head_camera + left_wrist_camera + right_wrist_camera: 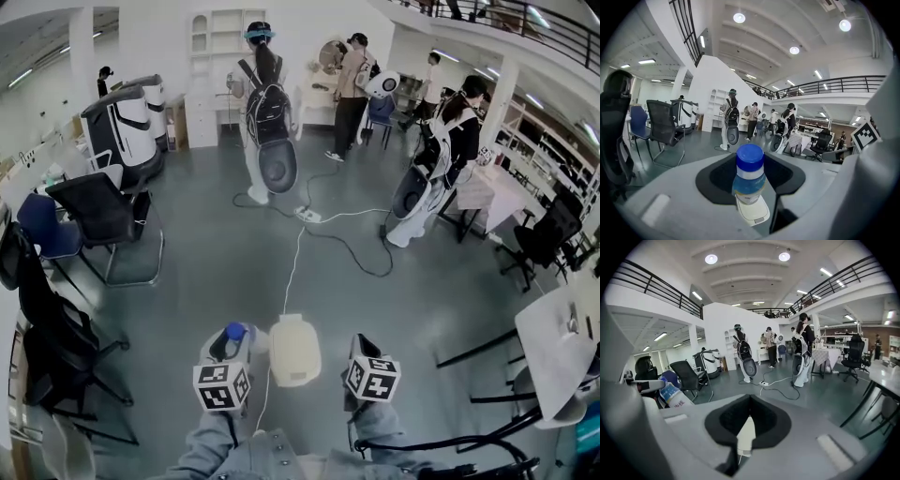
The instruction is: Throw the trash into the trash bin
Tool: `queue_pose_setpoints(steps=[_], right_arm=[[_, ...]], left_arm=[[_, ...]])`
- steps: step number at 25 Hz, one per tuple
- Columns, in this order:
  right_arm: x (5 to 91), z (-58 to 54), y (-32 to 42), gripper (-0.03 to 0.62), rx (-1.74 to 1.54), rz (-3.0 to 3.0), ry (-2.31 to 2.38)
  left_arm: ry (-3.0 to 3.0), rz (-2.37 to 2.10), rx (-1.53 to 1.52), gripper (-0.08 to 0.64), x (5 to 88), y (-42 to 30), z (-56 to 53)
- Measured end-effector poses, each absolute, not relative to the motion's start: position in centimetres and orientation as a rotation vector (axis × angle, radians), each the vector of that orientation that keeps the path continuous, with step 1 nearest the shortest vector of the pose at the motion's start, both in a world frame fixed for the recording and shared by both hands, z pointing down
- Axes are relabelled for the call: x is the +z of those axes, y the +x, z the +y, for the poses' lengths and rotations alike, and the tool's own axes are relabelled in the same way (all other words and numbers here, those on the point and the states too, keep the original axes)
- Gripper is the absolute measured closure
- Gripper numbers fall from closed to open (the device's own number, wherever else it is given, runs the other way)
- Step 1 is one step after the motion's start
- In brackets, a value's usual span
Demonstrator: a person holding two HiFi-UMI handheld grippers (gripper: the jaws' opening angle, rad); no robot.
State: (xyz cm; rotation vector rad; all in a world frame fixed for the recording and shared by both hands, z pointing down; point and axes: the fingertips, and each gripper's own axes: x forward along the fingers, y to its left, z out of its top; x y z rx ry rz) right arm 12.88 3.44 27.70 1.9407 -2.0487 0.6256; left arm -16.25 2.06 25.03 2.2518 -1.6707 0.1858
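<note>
While the bottle [749, 176] sits clamped in the left gripper [231, 349], whose jaws stand fairly wide because its body fills the space between them, the step in hand looks to be carrying it up to the trash bin [294, 349] and dropping it in. The bin, a cream box with a lid that looks closed, stands on the floor [234, 253] at the person's 12 o'clock, between the two grippers; the bottle is just beside it at its 9 o'clock, not yet over it. The right gripper [749, 401], at the bin's 3 o'clock, has its jaws drawn together with nothing in them. To do this well, I'd say the free right gripper should get the lid open first, if it really is down. The left should then bring the bottle squarely over the opening and part its jaws only there. A release from the side would likely bounce it off the rim. The bottle's long axis runs roughly upright, leaning a little, with the blue cap on top and the base towards the floor. It should go in base first. A white cable [292, 262] trails across the floor from the bin's 12 o'clock, and I'd step clear of it.
</note>
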Motion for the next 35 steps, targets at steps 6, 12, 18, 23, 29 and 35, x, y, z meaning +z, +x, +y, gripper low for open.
queue_pose_setpoints(steps=[6,12,18,23,29,35], right_arm=[[28.6,-0.4,11.6,0.589,0.646,-1.983,2.004],[30.3,-2.1,13.4,0.589,0.681,-1.923,2.014],[30.9,-4.6,12.8,0.589,0.719,-1.97,1.955],[31.6,-5.5,12.1,0.589,0.724,-2.002,1.891],[35.1,-5.1,10.9,0.589,0.775,-2.002,1.813],[40.4,-4.0,10.8,0.589,0.848,-1.966,1.74]], left_arm=[[2.282,-1.614,0.209,0.37,26.3,-17.9,-2.6],[2.27,-1.608,0.239,0.37,27.3,-17.9,-5.3],[2.245,-1.62,0.27,0.37,27.8,-17.0,-6.0],[2.215,-1.664,0.295,0.37,28.4,-17.1,-6.2],[2.135,-1.668,0.323,0.37,32.2,-18.4,-4.9],[2.051,-1.661,0.386,0.37,37.2,-18.8,-3.3]])
